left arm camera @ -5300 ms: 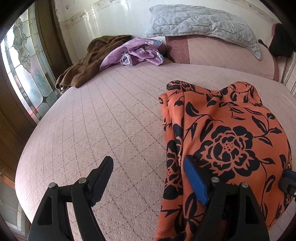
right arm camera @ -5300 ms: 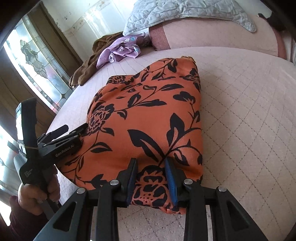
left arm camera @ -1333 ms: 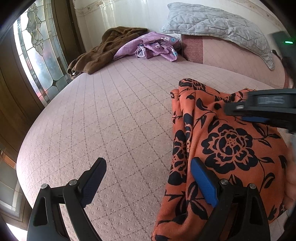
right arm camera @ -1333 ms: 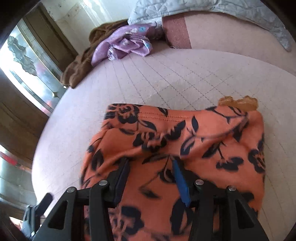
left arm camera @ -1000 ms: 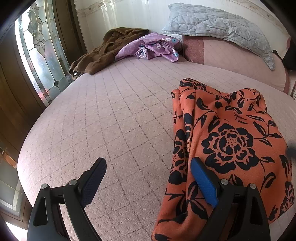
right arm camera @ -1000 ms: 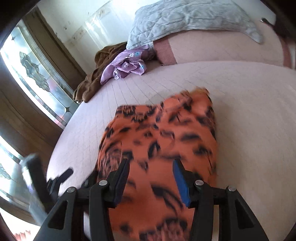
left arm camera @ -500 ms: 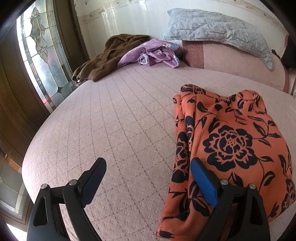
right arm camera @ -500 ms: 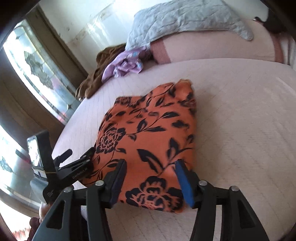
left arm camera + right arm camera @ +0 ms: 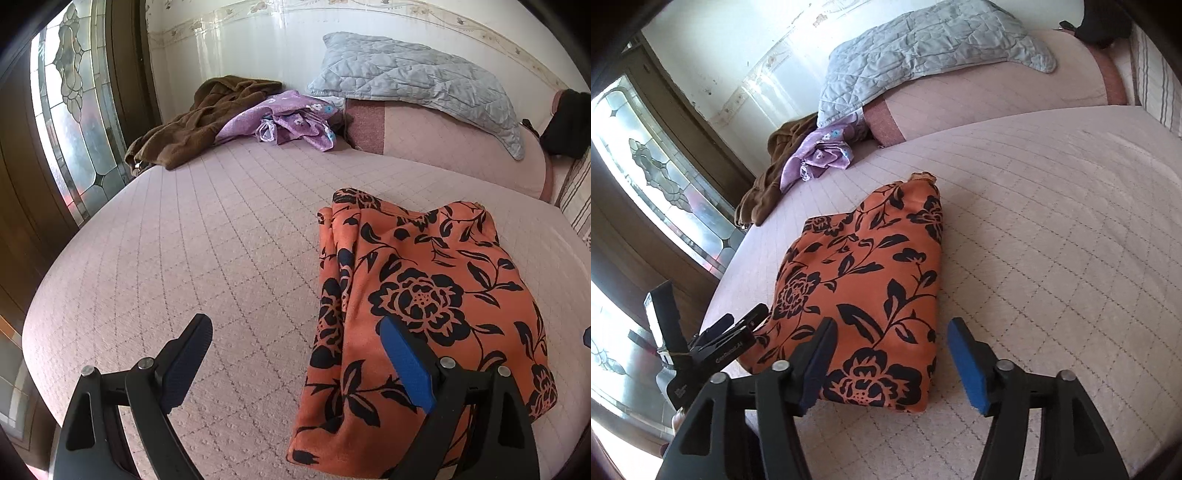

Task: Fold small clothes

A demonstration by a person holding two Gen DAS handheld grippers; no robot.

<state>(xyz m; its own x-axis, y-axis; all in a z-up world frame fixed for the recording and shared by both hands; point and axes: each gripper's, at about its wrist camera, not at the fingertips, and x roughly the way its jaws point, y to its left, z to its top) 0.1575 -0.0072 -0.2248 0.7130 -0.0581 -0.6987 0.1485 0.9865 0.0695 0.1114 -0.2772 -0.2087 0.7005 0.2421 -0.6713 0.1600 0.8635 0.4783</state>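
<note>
An orange garment with black flowers (image 9: pixel 424 306) lies folded flat on the pink quilted bed (image 9: pixel 221 240). It also shows in the right wrist view (image 9: pixel 864 291). My left gripper (image 9: pixel 295 343) is open and empty, held above the garment's near left edge. My right gripper (image 9: pixel 890 339) is open and empty, just above the garment's near right corner. The left gripper also shows in the right wrist view (image 9: pixel 738 325), beside the garment's left edge.
A brown garment (image 9: pixel 199 122) and a purple garment (image 9: pixel 291 120) lie heaped at the far left of the bed. A grey quilted pillow (image 9: pixel 413 85) rests on a pink bolster (image 9: pixel 461 147) at the head. A stained-glass door (image 9: pixel 70 122) stands left of the bed.
My right gripper has let go of the garment, opened wide and drawn back toward the near edge. My left gripper has pulled back slightly. The garment lies still.
</note>
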